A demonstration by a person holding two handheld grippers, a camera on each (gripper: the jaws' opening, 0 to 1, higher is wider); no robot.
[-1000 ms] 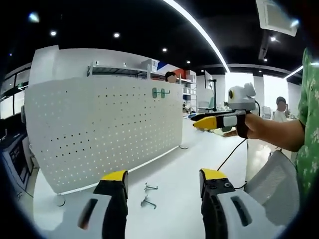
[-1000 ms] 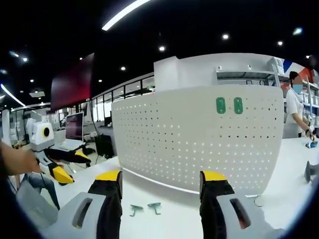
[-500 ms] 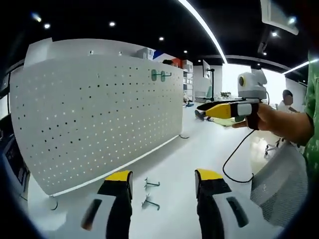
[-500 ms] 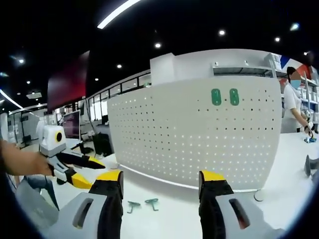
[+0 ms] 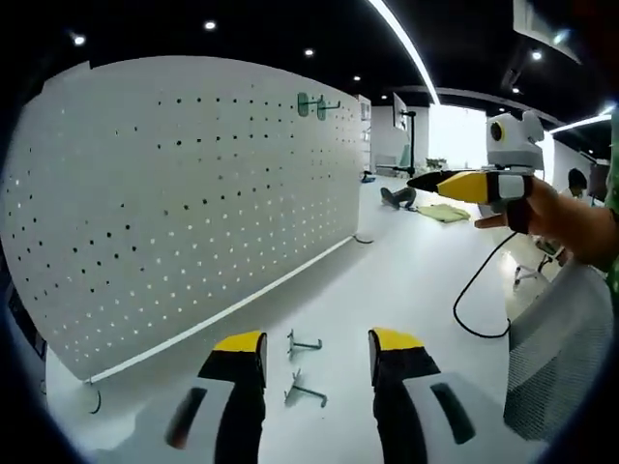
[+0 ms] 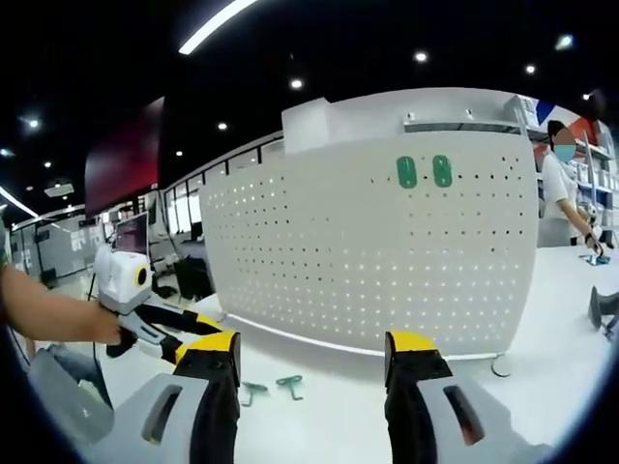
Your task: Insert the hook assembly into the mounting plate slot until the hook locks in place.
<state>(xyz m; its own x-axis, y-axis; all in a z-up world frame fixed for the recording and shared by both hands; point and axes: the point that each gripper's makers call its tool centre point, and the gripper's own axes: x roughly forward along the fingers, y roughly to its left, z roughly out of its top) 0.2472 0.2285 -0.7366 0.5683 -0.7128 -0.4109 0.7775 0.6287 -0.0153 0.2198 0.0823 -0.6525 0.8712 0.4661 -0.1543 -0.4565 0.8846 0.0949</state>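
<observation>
Two loose hooks lie on the white table (image 5: 416, 280) in front of the white pegboard (image 5: 184, 193), which stands upright. In the left gripper view, going left to right, the board rises at left with two green hooks (image 5: 309, 104) already hung near its top edge. The left gripper (image 5: 314, 350) has its jaws spread wide with nothing between them. Between and just past its yellow tips lie the nearer hook (image 5: 305, 391) and the farther hook (image 5: 302, 343), both flat on the table. At right, a hand holds the right gripper (image 5: 455, 184) above the table, its jaws apart and holding nothing.

In the right gripper view, the left gripper (image 6: 174, 329) shows at left, then the two hooks (image 6: 273, 387) lie on the table. The right gripper (image 6: 311, 350) is also wide open and empty.
</observation>
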